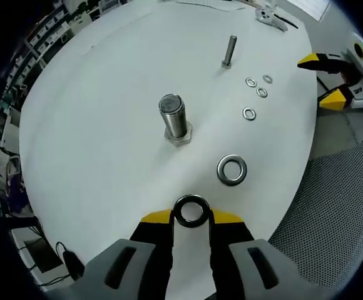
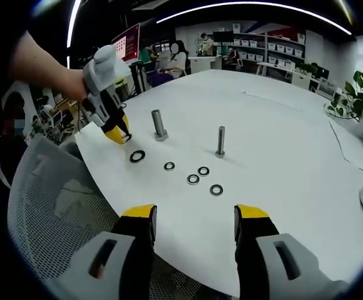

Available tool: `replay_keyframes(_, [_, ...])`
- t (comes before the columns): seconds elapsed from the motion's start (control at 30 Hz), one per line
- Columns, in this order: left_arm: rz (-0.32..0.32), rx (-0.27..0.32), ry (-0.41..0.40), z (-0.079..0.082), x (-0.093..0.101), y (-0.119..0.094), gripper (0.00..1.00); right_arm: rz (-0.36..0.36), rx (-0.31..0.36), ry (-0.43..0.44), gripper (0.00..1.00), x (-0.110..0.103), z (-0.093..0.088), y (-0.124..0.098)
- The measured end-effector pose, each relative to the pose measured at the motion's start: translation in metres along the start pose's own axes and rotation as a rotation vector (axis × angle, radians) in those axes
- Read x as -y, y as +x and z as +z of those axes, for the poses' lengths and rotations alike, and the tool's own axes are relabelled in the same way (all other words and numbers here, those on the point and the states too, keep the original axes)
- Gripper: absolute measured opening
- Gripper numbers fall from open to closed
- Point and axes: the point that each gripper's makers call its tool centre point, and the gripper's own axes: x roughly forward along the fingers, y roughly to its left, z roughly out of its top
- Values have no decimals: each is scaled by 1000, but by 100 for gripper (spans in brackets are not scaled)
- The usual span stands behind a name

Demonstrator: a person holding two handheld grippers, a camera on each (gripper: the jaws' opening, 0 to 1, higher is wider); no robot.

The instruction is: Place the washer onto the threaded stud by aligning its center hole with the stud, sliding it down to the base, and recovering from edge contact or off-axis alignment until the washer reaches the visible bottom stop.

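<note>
White round table (image 1: pixel 94 125) in an office, shelves and desks behind. Left gripper (image 1: pixel 191 215) has its jaws closed on a large washer (image 1: pixel 191 211), held at the tips above the table, near the thick threaded stud (image 1: pixel 174 117) standing upright on its hex base. Right gripper (image 2: pixel 194 220) hangs wide apart, holding nothing, back at the table edge over a mesh chair (image 2: pixel 50 206).

Risks: washer is pinched at its rim, so it could tilt and catch on the stud's top edge or threads; coming in off-axis would jam it or tip it out of the jaws.

Count: two studs, the thick one plus a thin bolt (image 1: pixel 230 51). Two large washers, one gripped, one loose (image 1: pixel 232 170) on the table. Four small washers (image 1: pixel 249 114) clustered near the thin bolt.
</note>
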Motion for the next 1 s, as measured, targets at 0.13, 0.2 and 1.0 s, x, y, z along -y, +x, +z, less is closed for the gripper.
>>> replay_keyframes(0.13, [-7, 3, 8, 2, -3, -6, 19, 0, -1, 0, 52, 0, 0, 0])
replay_keyframes(0.2, [-4, 15, 13, 7, -5, -11, 19, 1, -1, -1, 52, 0, 0, 0])
replay_keyframes(1.0, [1, 107, 143, 82, -12, -49, 19, 2, -1, 3, 52, -1, -1, 0])
